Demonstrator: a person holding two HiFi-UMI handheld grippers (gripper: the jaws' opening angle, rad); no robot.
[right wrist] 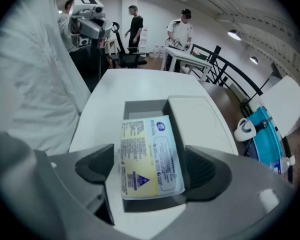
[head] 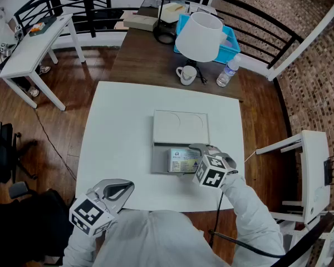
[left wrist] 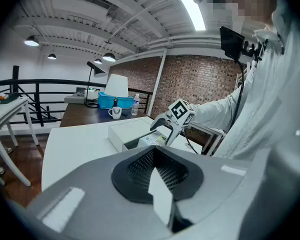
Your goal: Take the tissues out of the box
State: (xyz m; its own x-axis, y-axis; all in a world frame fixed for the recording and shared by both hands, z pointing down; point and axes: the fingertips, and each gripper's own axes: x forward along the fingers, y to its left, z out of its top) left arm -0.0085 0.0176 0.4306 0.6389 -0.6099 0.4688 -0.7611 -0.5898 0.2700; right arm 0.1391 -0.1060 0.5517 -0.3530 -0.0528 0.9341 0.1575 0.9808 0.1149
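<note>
A white box [head: 181, 127] lies in the middle of the white table [head: 111, 143], with its grey inner tray [head: 160, 163] slid out toward me. In the tray lies a pale blue and yellow tissue packet [head: 181, 160], also seen in the right gripper view [right wrist: 151, 159]. My right gripper [head: 190, 161] [right wrist: 151, 168] straddles the packet with its jaws wide. A pad [right wrist: 97, 166] stands just off each long side, and neither visibly presses on it. My left gripper [head: 124, 186] [left wrist: 160, 184] hovers at the table's near left edge, jaws together and nothing in them.
On the brown desk behind the table stand a white mug [head: 186, 74], a water bottle [head: 227, 72], a lamp [head: 200, 35] and a blue bin [head: 231, 46]. A white chair [head: 312, 166] is at the right. A white side table [head: 36, 43] is far left. People [right wrist: 135, 21] stand beyond it.
</note>
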